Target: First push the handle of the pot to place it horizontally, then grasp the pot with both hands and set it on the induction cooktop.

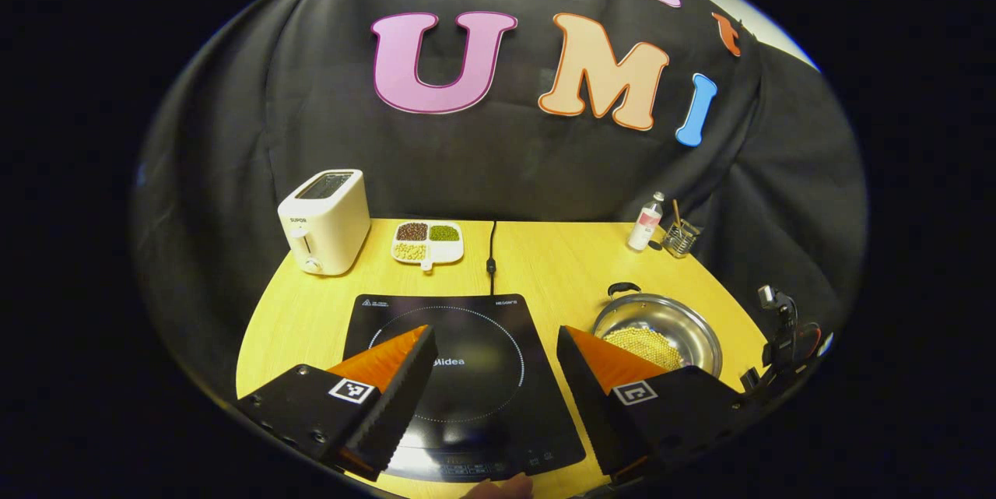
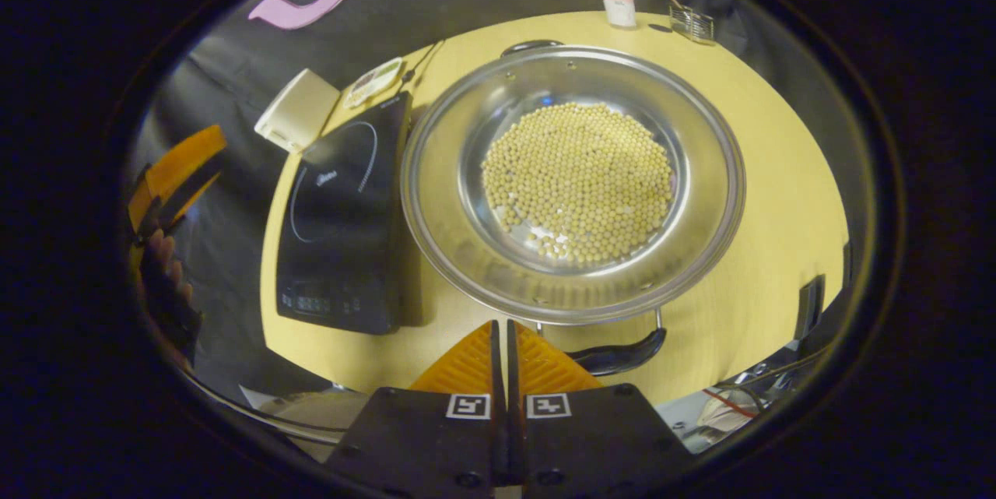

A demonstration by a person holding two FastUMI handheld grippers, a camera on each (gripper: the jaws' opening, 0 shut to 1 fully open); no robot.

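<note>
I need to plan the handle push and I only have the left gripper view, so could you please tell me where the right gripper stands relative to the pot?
Observer: In the right gripper view, the right gripper sits just short of the pot's near rim, fingers closed together, empty.
Operator: Thank you. Can you see the near handle? My own finger blocks it.
Observer: Yes, the near handle lies just right of the right gripper's fingertips, apart from them.
Operator: And what is in the pot?
Observer: A layer of pale yellow beans covers the bottom.
Operator: Is my left gripper visible from there?
Observer: Yes, the left gripper hovers beyond the induction cooktop.
</note>
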